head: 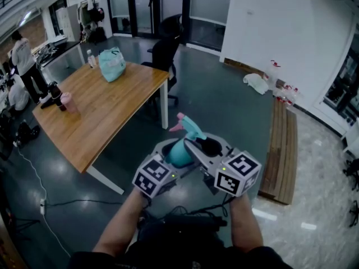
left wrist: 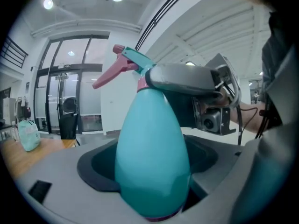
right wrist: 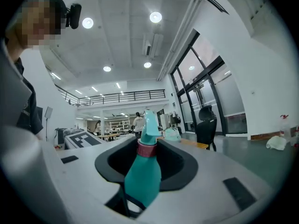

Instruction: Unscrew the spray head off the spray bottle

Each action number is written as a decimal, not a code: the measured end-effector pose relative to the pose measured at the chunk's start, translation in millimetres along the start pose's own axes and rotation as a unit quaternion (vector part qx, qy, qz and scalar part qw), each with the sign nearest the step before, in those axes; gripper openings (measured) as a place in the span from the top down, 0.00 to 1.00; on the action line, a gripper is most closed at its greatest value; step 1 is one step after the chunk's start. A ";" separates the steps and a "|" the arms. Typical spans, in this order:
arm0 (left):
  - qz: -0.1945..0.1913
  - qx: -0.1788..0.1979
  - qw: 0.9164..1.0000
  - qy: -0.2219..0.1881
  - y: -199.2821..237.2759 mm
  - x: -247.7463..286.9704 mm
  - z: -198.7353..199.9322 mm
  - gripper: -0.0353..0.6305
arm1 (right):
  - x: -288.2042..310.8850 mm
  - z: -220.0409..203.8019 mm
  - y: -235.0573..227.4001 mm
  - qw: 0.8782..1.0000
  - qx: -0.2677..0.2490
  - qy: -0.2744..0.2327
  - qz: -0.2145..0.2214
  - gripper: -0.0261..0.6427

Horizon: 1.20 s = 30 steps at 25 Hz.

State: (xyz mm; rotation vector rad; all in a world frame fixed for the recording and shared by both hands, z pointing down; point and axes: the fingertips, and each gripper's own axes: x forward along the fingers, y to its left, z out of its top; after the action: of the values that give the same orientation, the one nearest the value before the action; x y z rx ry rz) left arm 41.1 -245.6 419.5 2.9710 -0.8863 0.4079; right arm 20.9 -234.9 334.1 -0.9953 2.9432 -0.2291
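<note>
Clamping spray bottle (left wrist: 152,148), left gripper (left wrist: 150,192); right gripper (right wrist: 146,168) loose around pink collar (right wrist: 146,149).

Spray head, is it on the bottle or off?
On. The spray head sits atop the teal bottle, its pink collar seated on the neck. How far it is loosened, cannot tell.

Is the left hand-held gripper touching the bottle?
Touching. The left gripper view shows the bottle wedged between the left hand-held gripper's jaws.
</note>
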 end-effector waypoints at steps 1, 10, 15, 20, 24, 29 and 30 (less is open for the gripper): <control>-0.011 0.001 1.000 0.000 -1.5 -0.6 0.0 0.33 | -0.6 0.0 1.0 1.000 0.000 0.000 0.007 0.76; -0.128 0.000 0.991 -0.024 -30.2 -13.0 10.8 0.33 | -16.1 6.5 20.9 0.994 -0.018 0.002 0.109 0.76; -0.180 0.004 0.983 -0.032 -48.2 -19.4 14.8 0.33 | -27.3 8.3 33.7 0.986 -0.035 0.004 0.165 0.76; -0.196 0.010 0.980 -0.039 -53.0 -22.5 16.7 0.33 | -31.0 9.0 38.3 0.981 -0.039 -0.002 0.192 0.76; -0.154 -0.001 0.987 -0.044 -39.6 -19.1 17.4 0.33 | -25.9 9.7 30.6 0.988 -0.042 -0.012 0.149 0.74; -0.057 -0.008 0.997 -0.044 -4.8 -14.5 16.3 0.33 | -21.4 11.0 13.3 0.995 -0.025 -0.025 0.091 0.71; -0.036 -0.007 0.998 -0.041 1.7 -13.7 14.7 0.33 | -20.5 11.7 10.7 0.996 -0.020 -0.028 0.078 0.71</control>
State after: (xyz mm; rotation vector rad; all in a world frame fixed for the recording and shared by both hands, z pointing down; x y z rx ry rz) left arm 32.8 -240.9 401.8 3.0153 -0.7814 0.2783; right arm 31.6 -215.6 320.5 -0.7569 2.9654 -0.1351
